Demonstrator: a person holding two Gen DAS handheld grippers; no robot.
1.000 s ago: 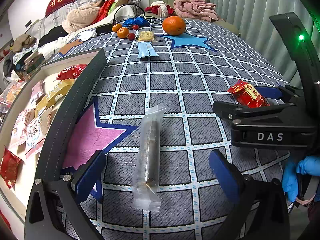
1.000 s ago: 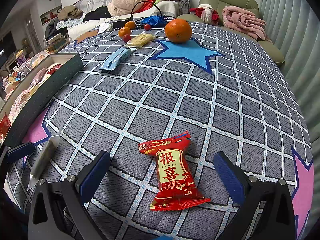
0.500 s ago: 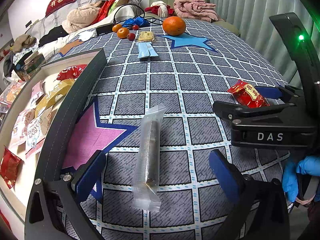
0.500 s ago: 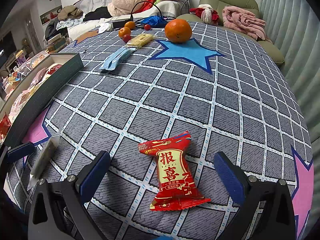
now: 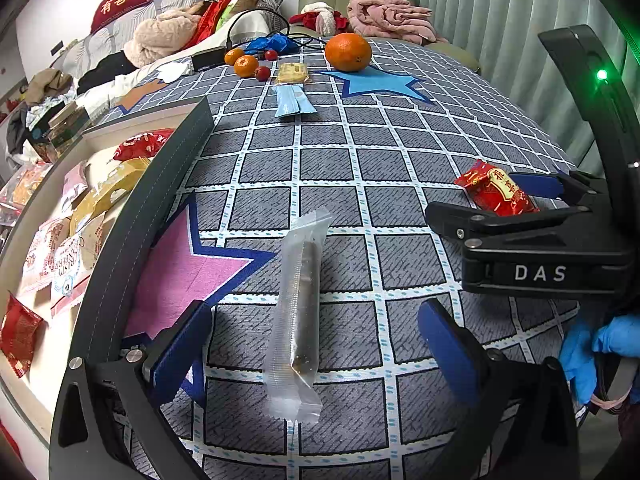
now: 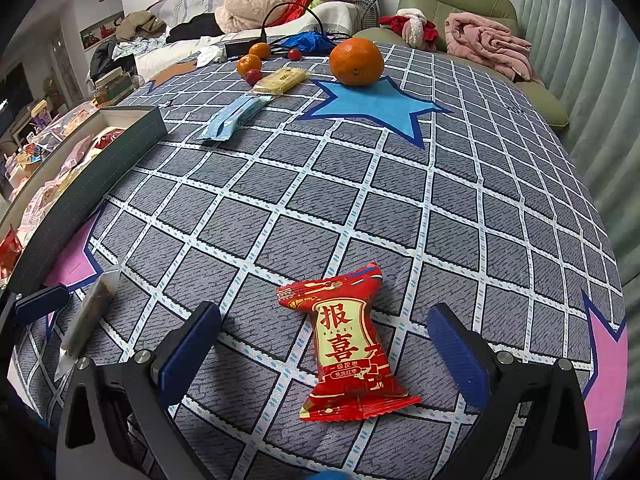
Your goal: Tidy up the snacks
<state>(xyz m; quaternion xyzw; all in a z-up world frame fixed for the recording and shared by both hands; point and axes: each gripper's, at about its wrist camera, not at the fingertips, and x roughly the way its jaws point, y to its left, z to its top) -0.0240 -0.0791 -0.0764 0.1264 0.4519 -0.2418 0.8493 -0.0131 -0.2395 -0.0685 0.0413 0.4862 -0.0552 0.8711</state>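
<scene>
Tablecloth point(image 6: 360, 200): grey checked fabric with star patches, bearing everything below.
Snack box point(image 5: 132, 216): long dark-walled tray along the left edge, packets inside.
Left gripper point(image 5: 316, 344): jaws spread wide, straddling the clear stick packet without touching it.
Right gripper point(image 6: 324, 344): jaws equally wide, either side of the red packet, no contact.
Clear stick packet point(image 5: 298, 312): lies flat, long axis running away from the camera, far end tilted slightly right.
Red packet point(image 6: 348, 344): flat, long axis pointing away, label upright.

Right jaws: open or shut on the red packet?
Open. The right gripper has its blue pads well apart on either side of the red packet, which lies flat on the cloth, untouched.
</scene>
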